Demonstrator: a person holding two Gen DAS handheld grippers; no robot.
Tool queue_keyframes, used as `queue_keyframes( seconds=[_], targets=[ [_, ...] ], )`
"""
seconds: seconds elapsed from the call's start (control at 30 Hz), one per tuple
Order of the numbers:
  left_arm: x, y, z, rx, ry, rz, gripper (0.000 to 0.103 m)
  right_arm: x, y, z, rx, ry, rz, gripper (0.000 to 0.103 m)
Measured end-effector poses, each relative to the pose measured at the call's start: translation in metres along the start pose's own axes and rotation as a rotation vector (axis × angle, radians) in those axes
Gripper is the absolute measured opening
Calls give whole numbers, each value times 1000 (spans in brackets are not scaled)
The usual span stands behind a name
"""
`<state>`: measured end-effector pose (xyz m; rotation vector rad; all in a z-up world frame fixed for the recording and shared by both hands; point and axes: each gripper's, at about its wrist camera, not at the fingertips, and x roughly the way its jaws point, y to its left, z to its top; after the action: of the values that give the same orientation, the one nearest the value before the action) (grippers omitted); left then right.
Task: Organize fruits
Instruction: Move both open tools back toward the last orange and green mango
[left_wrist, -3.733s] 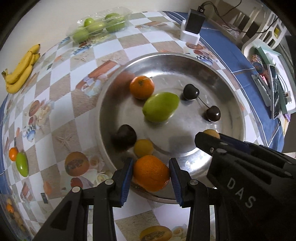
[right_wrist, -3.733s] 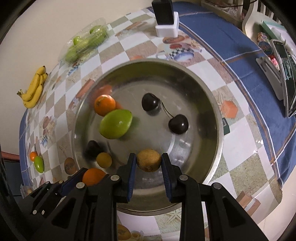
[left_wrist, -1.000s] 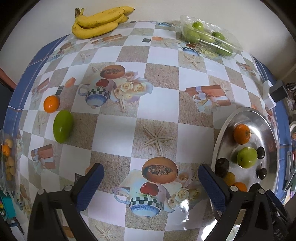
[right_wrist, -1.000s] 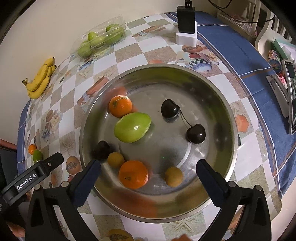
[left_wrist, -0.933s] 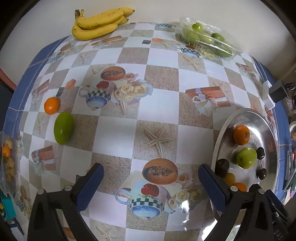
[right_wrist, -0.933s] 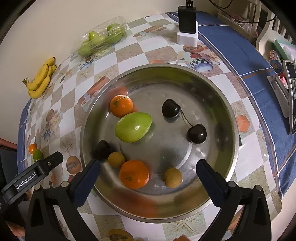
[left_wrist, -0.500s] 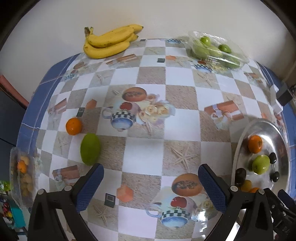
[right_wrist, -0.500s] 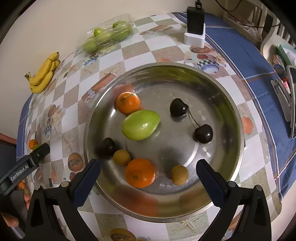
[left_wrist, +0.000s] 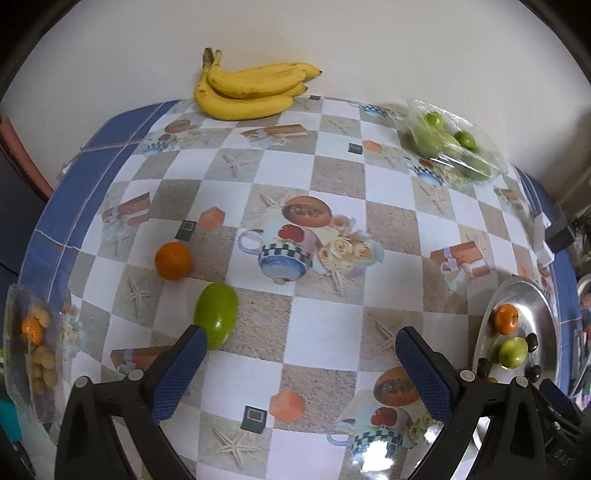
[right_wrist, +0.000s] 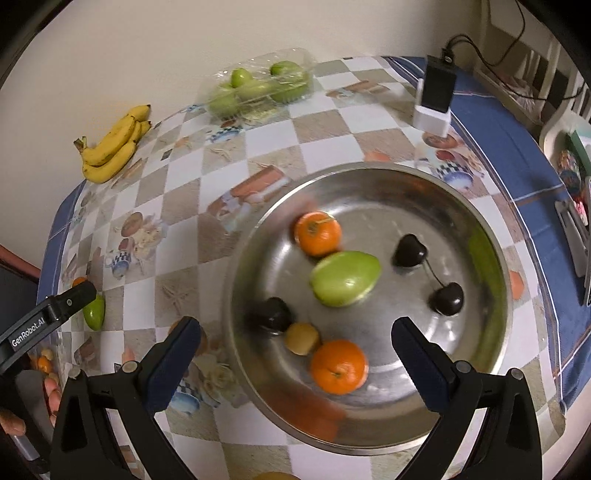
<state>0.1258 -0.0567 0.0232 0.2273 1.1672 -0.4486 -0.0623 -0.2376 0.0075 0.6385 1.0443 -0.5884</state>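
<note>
My left gripper (left_wrist: 301, 365) is open above the checked tablecloth. A loose green mango (left_wrist: 216, 319) lies just beyond its left finger, with a small orange (left_wrist: 173, 260) further back. My right gripper (right_wrist: 295, 360) is open over the near left rim of the steel bowl (right_wrist: 476, 225). The bowl holds two oranges (right_wrist: 338, 366), a green mango (right_wrist: 345, 278), a small yellow fruit (right_wrist: 301, 338), a dark plum (right_wrist: 273, 314) and two dark cherries (right_wrist: 408, 251). In the left wrist view the bowl (left_wrist: 543, 299) sits at the far right.
Bananas (left_wrist: 251, 90) lie against the back wall. A clear bag of green fruit (left_wrist: 448, 142) sits at the back right. A clear box of small fruit (left_wrist: 31, 347) stands at the table's left edge. A charger on a white dock (right_wrist: 436, 94) stands behind the bowl.
My left gripper has swung left, away from the bowl, toward the loose mango and orange. The right gripper has shifted left over the bowl's rim. Both stayed open.
</note>
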Motion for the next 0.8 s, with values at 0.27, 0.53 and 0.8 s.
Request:
queue_keyframes(
  seconds=[0.27, 0.53, 0.8],
  targets=[
    [3, 38, 6, -70, 1, 13, 103, 9, 33, 2, -30, 20, 58, 103],
    [2, 77, 11, -114, -16, 46, 103, 27, 78, 0, -121, 70, 54, 103],
    [3, 108, 13, -143, -17, 53, 103, 31, 127, 1, -204, 61, 91, 103]
  ],
)
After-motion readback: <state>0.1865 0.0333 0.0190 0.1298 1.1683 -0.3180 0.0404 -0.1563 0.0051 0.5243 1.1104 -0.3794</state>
